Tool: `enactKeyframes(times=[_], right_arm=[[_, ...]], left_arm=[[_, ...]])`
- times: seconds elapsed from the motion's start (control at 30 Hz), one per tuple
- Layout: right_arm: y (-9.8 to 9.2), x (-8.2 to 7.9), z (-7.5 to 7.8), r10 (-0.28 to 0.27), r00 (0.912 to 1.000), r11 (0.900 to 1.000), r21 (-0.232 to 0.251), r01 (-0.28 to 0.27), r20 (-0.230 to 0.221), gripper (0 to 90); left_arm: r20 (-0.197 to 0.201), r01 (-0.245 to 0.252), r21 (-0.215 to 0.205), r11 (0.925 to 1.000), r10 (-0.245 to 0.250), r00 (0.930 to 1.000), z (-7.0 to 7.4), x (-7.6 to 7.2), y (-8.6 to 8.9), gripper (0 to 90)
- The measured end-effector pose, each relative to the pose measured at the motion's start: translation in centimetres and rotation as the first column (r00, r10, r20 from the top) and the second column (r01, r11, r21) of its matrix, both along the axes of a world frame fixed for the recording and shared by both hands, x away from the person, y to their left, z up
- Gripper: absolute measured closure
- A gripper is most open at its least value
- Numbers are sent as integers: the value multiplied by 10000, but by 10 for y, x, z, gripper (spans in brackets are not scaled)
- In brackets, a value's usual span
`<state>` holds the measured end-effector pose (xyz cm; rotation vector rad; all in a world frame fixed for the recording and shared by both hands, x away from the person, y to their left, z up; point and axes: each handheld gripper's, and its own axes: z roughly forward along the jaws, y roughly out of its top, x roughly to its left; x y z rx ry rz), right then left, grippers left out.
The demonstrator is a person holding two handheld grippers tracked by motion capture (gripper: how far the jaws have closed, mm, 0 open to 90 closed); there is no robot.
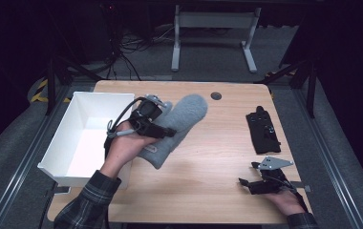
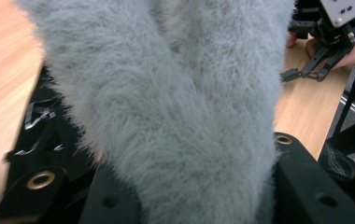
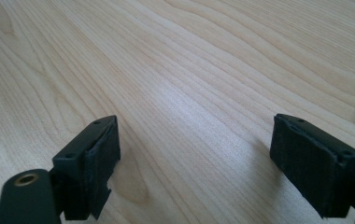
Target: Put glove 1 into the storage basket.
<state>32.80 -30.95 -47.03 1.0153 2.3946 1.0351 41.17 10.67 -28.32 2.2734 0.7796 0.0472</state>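
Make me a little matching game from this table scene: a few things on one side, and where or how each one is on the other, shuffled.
Things:
1. fuzzy grey mitt
2. white bin
3. black pouch
4. right gripper

States:
A. lying flat near the table's right edge
B. open, with nothing between its jaws
C. clamped in the left gripper
D. standing at the table's left edge

Pairs: 1-C, 2-D, 3-A, 4-B

Fuzzy grey slipper [image 1: 179, 123], white bin [image 1: 85, 137], pale wood table [image 1: 208, 162]
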Motion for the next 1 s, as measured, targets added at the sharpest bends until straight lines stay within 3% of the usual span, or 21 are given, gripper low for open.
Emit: enactKeyframes(times=[0.17, 0.33, 0.43, 0.47, 0.53, 0.57, 0.77, 1.0], right_arm=[[0, 0, 0, 1, 10000, 10000, -4, -1, 1, 165], [0, 0, 0, -3, 10000, 10000, -6, 3, 0, 164], [0, 0, 0, -4, 10000, 10000, -5, 4, 0, 164], [0, 0, 0, -8, 10000, 10000, -4, 8, -3, 164], [0, 0, 0, -9, 10000, 10000, -5, 9, -3, 164], [0, 0, 0, -9, 10000, 10000, -5, 9, -3, 164], [0, 0, 0, -35, 10000, 10000, 1, 35, -5, 162], [0, 0, 0, -93, 10000, 10000, -21, 93, -13, 160]], left_arm=[[182, -527, 80, 9986, 525, 9985, 14, 0, 29, 643], [175, -924, 45, 9957, 923, 9956, 18, 2, 53, 643], [201, -1476, -16, 9890, 1476, 9888, 20, 1, 79, 643], [201, -1476, -16, 9890, 1476, 9888, 20, 1, 79, 643], [245, -1904, -3, 9817, 1904, 9814, 20, 0, 98, 643], [245, -1904, -3, 9817, 1904, 9814, 20, 0, 98, 643], [75, -2889, -37, 9574, 2889, 9573, 13, 0, 142, 643], [-428, -3680, 83, 9298, 3681, 9288, -10, 3, 172, 643]])
